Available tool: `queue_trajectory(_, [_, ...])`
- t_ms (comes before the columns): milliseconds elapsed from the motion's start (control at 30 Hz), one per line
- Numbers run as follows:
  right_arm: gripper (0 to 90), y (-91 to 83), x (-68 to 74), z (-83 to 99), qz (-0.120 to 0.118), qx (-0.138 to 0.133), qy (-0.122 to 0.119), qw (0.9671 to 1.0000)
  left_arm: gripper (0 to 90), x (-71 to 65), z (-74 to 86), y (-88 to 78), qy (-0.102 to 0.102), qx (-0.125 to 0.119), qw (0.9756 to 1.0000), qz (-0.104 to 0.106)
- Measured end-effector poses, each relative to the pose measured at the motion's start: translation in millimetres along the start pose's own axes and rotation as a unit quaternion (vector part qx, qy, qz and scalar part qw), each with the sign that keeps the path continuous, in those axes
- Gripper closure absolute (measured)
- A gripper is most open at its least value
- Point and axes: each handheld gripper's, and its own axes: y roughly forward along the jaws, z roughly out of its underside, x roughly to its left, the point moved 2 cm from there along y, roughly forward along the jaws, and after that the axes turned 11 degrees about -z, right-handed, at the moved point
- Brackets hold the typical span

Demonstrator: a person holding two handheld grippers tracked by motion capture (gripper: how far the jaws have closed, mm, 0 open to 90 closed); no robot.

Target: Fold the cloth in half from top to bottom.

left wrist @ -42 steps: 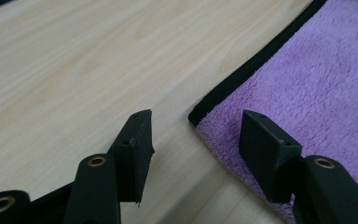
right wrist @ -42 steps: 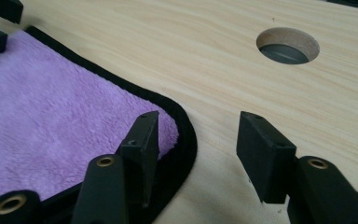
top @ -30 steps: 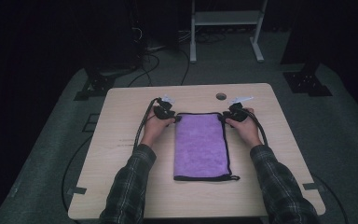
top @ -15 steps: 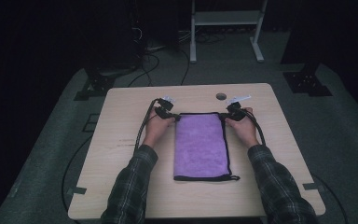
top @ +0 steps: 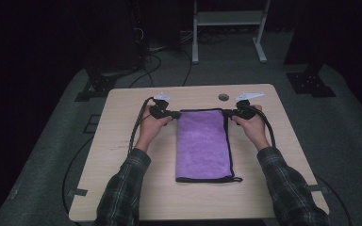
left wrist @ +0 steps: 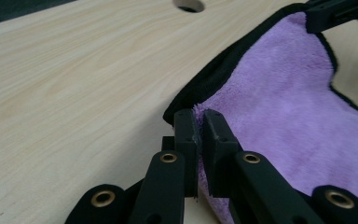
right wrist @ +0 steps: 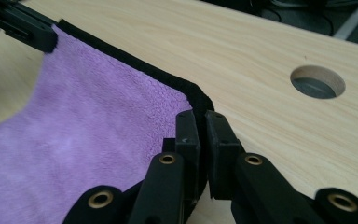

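Note:
A purple towel (top: pixel 202 141) with black edging lies lengthwise on the wooden table (top: pixel 118 155). My left gripper (top: pixel 172 114) is shut on its far left corner, and my right gripper (top: pixel 230 113) is shut on its far right corner. In the left gripper view the jaws (left wrist: pixel 199 119) pinch the towel (left wrist: pixel 284 102) at its black hem, which is raised off the wood. In the right gripper view the jaws (right wrist: pixel 200 119) clamp the other corner of the towel (right wrist: pixel 88 130). Each gripper view shows the opposite gripper across the far edge, holding its own corner.
A round cable hole (top: pixel 223 97) sits in the table just behind the towel's far right corner. Black cables (top: pixel 136 127) trail from the left gripper over the table's left side. A white stand (top: pixel 226 28) is on the floor behind the table.
Both hands have risen a little and the towel's far edge has come up off the table between them. The near end of the towel has stayed where it was.

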Motion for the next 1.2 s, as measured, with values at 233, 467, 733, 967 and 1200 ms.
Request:
queue_trajectory(233, [84.1,-15.3,13.7,14.2,-0.022,-0.005,-0.011,0.9997,85.6,-11.9,7.2,-18.2,0.02,0.003,0.9996,0.021])
queue_trajectory(467, [84.1,-24.2,28.0,29.3,-0.04,0.001,-0.021,0.999,85.6,-25.5,20.2,-28.9,0.039,0.02,0.9985,0.032])
queue_trajectory(733, [84.0,-33.8,46.9,46.6,-0.056,0.011,-0.033,0.9978,85.6,-39.1,40.0,-39.5,0.044,0.022,0.998,0.041])
queue_trajectory(967, [84.0,-44.6,63.7,56.7,-0.072,0.012,-0.041,0.9965,85.7,-50.9,50.9,-54.6,0.051,0.016,0.9976,0.045])
queue_trajectory(1200, [84.0,-57.1,81.5,69.9,-0.086,0.018,-0.052,0.9948,85.6,-69.5,61.4,-72.3,0.062,0.019,0.9963,0.057])
